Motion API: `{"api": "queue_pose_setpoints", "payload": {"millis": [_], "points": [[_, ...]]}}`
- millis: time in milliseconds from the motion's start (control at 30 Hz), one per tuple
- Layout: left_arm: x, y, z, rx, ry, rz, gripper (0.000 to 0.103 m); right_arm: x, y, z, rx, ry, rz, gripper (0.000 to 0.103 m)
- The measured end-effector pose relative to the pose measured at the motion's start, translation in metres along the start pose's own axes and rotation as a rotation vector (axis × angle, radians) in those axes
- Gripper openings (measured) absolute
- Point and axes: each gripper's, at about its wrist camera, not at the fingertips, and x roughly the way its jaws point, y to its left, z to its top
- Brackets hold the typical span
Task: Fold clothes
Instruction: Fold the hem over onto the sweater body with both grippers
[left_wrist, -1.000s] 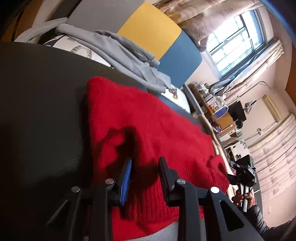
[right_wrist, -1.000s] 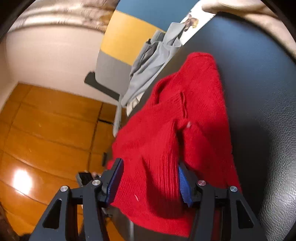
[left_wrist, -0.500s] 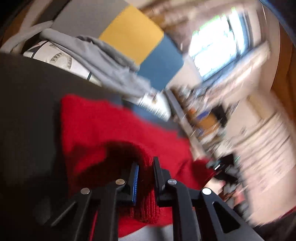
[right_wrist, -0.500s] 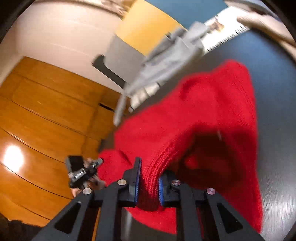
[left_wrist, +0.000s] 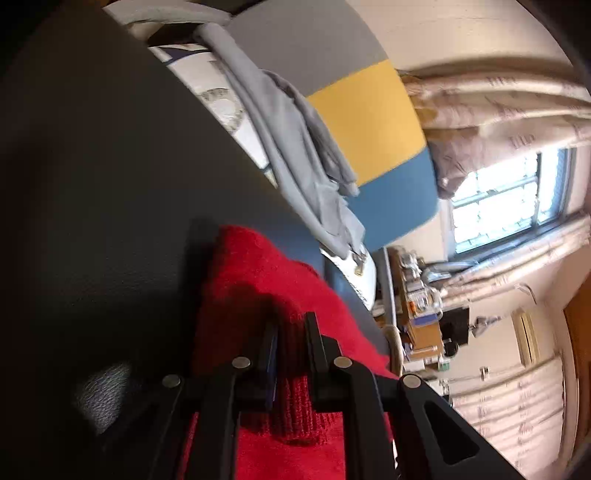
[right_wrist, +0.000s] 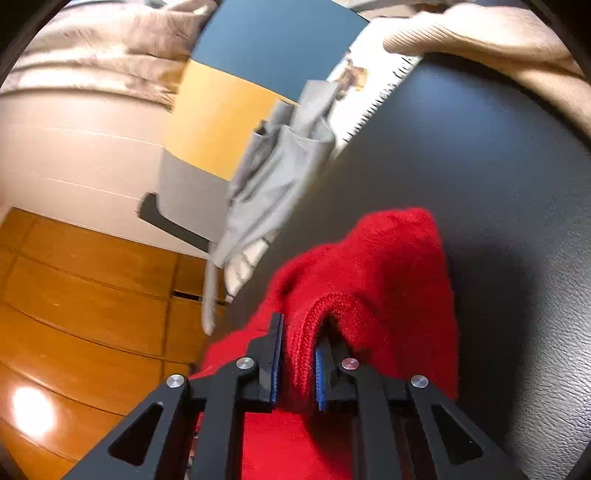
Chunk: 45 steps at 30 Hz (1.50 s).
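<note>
Your left gripper (left_wrist: 291, 334) has its fingers clamped on a ribbed edge of the red sweater (left_wrist: 255, 269). Your right gripper (right_wrist: 298, 345) pinches another ribbed fold of it, fingers nearly closed, over the dark tabletop (right_wrist: 498, 166).

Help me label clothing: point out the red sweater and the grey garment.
red sweater (right_wrist: 391, 266), right wrist view, on its raised fold.
grey garment (left_wrist: 291, 147), left wrist view, on its draped middle.

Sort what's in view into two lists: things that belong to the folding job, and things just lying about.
In the job:
red sweater
left gripper, shut on its ribbed edge
right gripper, shut on its ribbed edge
dark table under it

Lying about:
grey garment
beige garment
colour-block chair
cluttered desk by the window
</note>
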Motion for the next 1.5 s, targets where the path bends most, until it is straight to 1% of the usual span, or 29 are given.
{"api": "queue_pose_setpoints", "payload": {"millis": [33,67,133,167,200,300,333,367,433,533,567,667,733,767,800,833,900,1000,1100,1167,1200,1233,1267,1300,1333,1367,1400,1433,1500], "points": [[0.0,0.002,0.001,-0.004,0.002,-0.003,0.014,0.002,-0.001,0.004,0.01,-0.003,0.011,0.016],[0.0,0.003,0.002,-0.009,0.005,-0.006,0.015,0.006,-0.003,0.007,0.021,0.012,0.026,0.022],[0.0,0.007,0.003,-0.018,0.01,-0.012,0.017,0.014,-0.005,0.011,0.031,0.048,0.043,0.038],[0.0,0.008,0.004,-0.022,0.012,-0.015,0.02,0.017,-0.004,0.011,0.031,0.077,0.064,0.052],[0.0,0.01,0.005,-0.027,0.015,-0.018,0.02,0.019,-0.002,0.012,0.031,0.1,0.084,0.059],[-0.011,0.017,0.007,-0.041,0.008,0.006,0.021,0.01,0.014,0.012,0.002,0.113,0.124,0.066],[-0.015,0.018,0.007,-0.039,0.0,0.022,0.021,0.006,0.02,0.012,-0.028,0.108,0.11,0.066],[-0.018,0.019,0.008,-0.032,-0.007,0.041,0.021,0.0,0.027,0.012,-0.083,0.1,0.067,0.066],[-0.023,0.017,0.007,0.022,-0.017,0.109,0.022,-0.009,0.042,0.011,-0.201,0.084,-0.029,0.067],[-0.029,0.011,0.001,0.154,-0.004,0.215,0.024,-0.007,0.063,0.004,-0.436,0.078,-0.264,0.068],[-0.031,0.009,-0.001,0.2,0.001,0.25,0.025,0.0,0.069,0.002,-0.507,0.078,-0.327,0.068],[-0.026,-0.005,-0.009,0.374,0.033,0.339,0.028,0.026,0.083,0.0,-0.661,0.083,-0.459,0.067],[-0.019,-0.018,-0.014,0.484,0.052,0.36,0.031,0.035,0.082,0.0,-0.684,0.1,-0.488,0.067],[-0.015,-0.023,-0.016,0.526,0.059,0.368,0.037,0.04,0.082,-0.001,-0.696,0.108,-0.502,0.064],[-0.011,-0.027,-0.016,0.561,0.066,0.371,0.045,0.045,0.081,-0.001,-0.708,0.116,-0.516,0.059],[-0.007,-0.031,-0.016,0.597,0.074,0.371,0.047,0.05,0.081,-0.001,-0.719,0.125,-0.53,0.055],[0.002,-0.04,-0.016,0.662,0.094,0.362,0.053,0.059,0.08,-0.001,-0.743,0.142,-0.558,0.039],[0.015,-0.058,-0.016,0.756,0.125,0.338,0.059,0.074,0.079,-0.001,-0.777,0.168,-0.601,0.032],[0.031,-0.077,-0.018,0.875,0.173,0.332,0.061,0.087,0.078,-0.002,-0.808,0.191,-0.639,0.032],[0.045,-0.084,-0.021,0.938,0.211,0.366,0.061,0.087,0.078,-0.001,-0.803,0.195,-0.643,0.031],[0.054,-0.086,-0.022,0.957,0.236,0.383,0.059,0.087,0.078,-0.001,-0.801,0.197,-0.645,0.029],[0.061,-0.086,-0.021,0.95,0.264,0.389,0.059,0.087,0.078,-0.001,-0.797,0.198,-0.645,0.027],[0.069,-0.085,-0.02,0.932,0.294,0.389,0.047,0.085,0.078,0.0,-0.79,0.198,-0.64,0.021],[0.071,-0.086,-0.019,0.904,0.298,0.37,0.025,0.082,0.079,0.0,-0.781,0.194,-0.632,0.014],[0.065,-0.088,-0.016,0.861,0.27,0.335,0.017,0.077,0.081,0.0,-0.77,0.181,-0.617,0.01],[0.058,-0.09,-0.012,0.812,0.234,0.297,0.014,0.072,0.082,0.001,-0.759,0.169,-0.601,0.01],[0.049,-0.09,-0.007,0.755,0.203,0.243,0.012,0.065,0.085,0.002,-0.746,0.149,-0.582,0.01],[0.039,-0.086,0.001,0.672,0.163,0.183,0.012,0.056,0.089,0.003,-0.731,0.117,-0.556,0.01],[0.025,-0.073,0.016,0.524,0.104,0.125,0.01,0.038,0.092,0.009,-0.686,0.062,-0.509,0.01]]}}
